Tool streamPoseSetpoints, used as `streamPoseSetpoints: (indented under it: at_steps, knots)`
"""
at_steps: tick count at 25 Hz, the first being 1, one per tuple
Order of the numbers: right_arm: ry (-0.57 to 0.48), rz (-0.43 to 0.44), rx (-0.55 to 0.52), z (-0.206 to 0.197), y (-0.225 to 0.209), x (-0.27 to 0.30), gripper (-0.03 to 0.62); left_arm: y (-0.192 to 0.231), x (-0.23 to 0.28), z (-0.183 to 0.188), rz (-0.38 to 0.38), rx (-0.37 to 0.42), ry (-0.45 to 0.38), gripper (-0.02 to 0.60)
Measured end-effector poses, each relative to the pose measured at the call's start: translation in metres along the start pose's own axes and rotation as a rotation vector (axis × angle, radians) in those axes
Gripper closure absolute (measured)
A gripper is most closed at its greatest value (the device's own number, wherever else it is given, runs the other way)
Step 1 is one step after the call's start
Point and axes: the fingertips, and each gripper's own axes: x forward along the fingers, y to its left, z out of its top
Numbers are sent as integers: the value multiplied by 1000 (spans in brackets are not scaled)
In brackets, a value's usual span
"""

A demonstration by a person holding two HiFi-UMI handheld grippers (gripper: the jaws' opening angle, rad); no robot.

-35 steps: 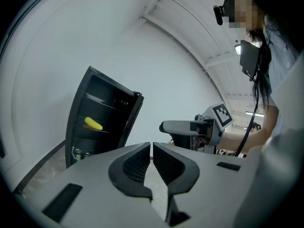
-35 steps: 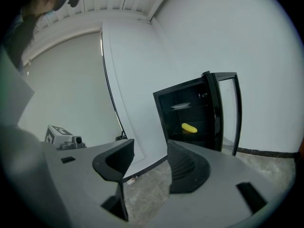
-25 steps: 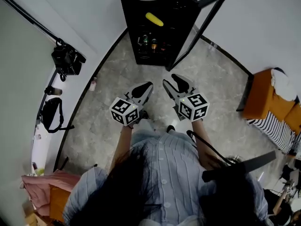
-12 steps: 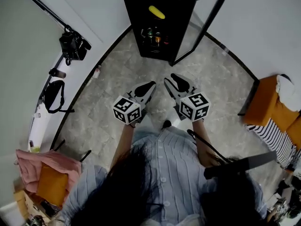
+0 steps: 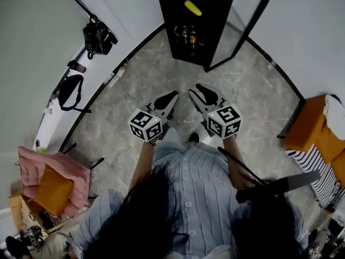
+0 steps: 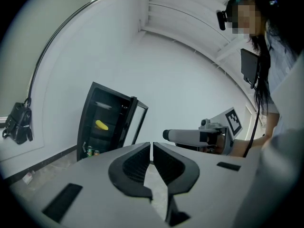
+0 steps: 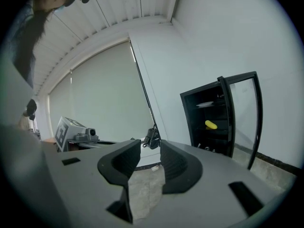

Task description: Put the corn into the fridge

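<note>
The yellow corn (image 5: pixel 193 7) lies on an upper shelf inside the black fridge (image 5: pixel 165 12), whose glass door (image 5: pixel 247 23) stands open to the right. The left gripper view shows the corn (image 6: pixel 101 125) far off, and so does the right gripper view, with the corn (image 7: pixel 211 124) behind the door frame. Both grippers are held side by side in front of the person's chest, well short of the fridge. My left gripper (image 5: pixel 171 96) (image 6: pixel 151 148) is shut and empty. My right gripper (image 5: pixel 198 90) (image 7: pixel 150 146) is open; its jaws have just been closing with nothing between them.
Cans and bottles (image 5: pixel 188 36) fill the fridge's lower shelf. A camera (image 5: pixel 98 36) and a black bag (image 5: pixel 69 90) lie along the left wall. A pink cloth on an orange seat (image 5: pixel 48 177) sits lower left. An orange sofa (image 5: pixel 312 128) stands at right. Grey stone floor (image 5: pixel 140 74) lies between.
The fridge has slid toward the upper right of the head view, and the things along the left wall have shifted with it. Both grippers keep their place before the person.
</note>
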Motion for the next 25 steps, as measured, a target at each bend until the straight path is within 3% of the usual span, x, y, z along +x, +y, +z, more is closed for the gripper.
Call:
streamPoseSetpoints:
  at_steps: [11, 25]
  knots:
    - [-9, 33, -39, -4, 27, -30, 519, -38, -16, -5, 5, 19, -30, 574]
    - [-25, 41, -52, -12, 52, -48, 560, -60, -42, -20, 10, 49, -10, 574]
